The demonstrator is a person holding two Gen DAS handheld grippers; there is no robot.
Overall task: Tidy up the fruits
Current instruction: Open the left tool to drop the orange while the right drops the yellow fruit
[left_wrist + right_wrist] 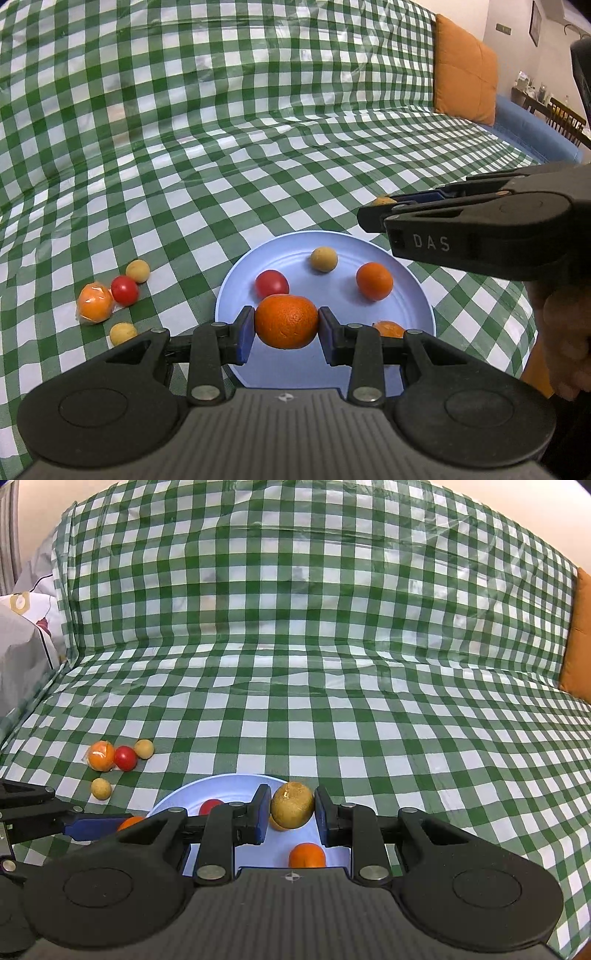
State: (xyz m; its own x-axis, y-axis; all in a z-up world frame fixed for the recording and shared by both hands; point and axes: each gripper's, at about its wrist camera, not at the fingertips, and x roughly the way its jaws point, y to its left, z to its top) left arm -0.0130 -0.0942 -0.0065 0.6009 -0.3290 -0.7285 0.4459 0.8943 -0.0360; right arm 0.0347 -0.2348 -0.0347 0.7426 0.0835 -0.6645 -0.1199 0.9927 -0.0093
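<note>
An orange (287, 321) is clamped between the blue pads of the left claw (286, 326), the jaws drawn in only as far as the fruit's width allows. It is carried just above the near part of the pale blue plate (236, 273), so the drop point lies straight below the claw and nothing more than a short lowering seems to be called for. The orange is near enough round that no long axis need be reckoned with.

On the other side, a brownish-yellow fruit (293, 805) is pinched in the right claw (291, 808), whose jaws are closed nearly as far as they go. It is held over the far right edge of the same plate, with the plate lying below and toward the camera.

Already gathered on the plate are a red tomato (272, 283), a small yellow fruit (324, 259), a smaller orange (374, 280) and one more orange piece (388, 328) half hidden behind the left claw's right finger.

Left of the plate, well out on the green checked cloth (258, 147), four pieces are waiting: a wrapped orange (95, 307), a second tomato (125, 290) touching it, and two small yellow fruits (137, 270) (123, 333). That cluster is judged nearer the left claw, once its load has been set down.
</note>
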